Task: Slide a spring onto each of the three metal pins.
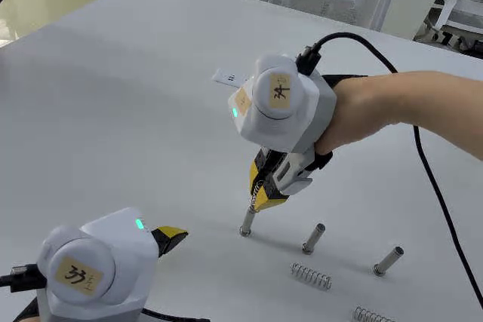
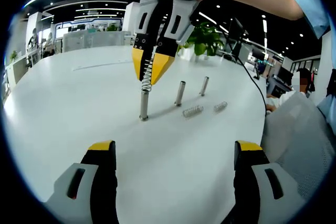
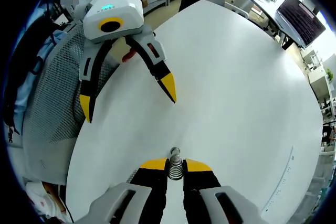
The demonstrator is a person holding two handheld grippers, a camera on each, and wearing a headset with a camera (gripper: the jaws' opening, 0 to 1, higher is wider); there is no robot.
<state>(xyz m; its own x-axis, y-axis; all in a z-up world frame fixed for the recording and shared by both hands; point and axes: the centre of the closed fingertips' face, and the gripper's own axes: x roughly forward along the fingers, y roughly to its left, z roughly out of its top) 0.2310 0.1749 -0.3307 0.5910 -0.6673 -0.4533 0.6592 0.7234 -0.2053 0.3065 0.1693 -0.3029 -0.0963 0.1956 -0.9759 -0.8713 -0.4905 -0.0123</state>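
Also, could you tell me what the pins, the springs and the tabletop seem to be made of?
Pins: bare metal, likely steel, by their grey satin sheen. Springs: coiled metal wire, bright and glinting. Tabletop: smooth matte white, probably laminate or painted board; the look leaves it open.

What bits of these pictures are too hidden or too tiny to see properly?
- Head view: one loose spring is cut off by the bottom edge.
- Right gripper view: the pin shows just its top; the held spring and the right gripper cover the rest.
- Left gripper view: too small to tell whether the held spring's end is over the pin yet.
- Head view: the white label has print too small to read.
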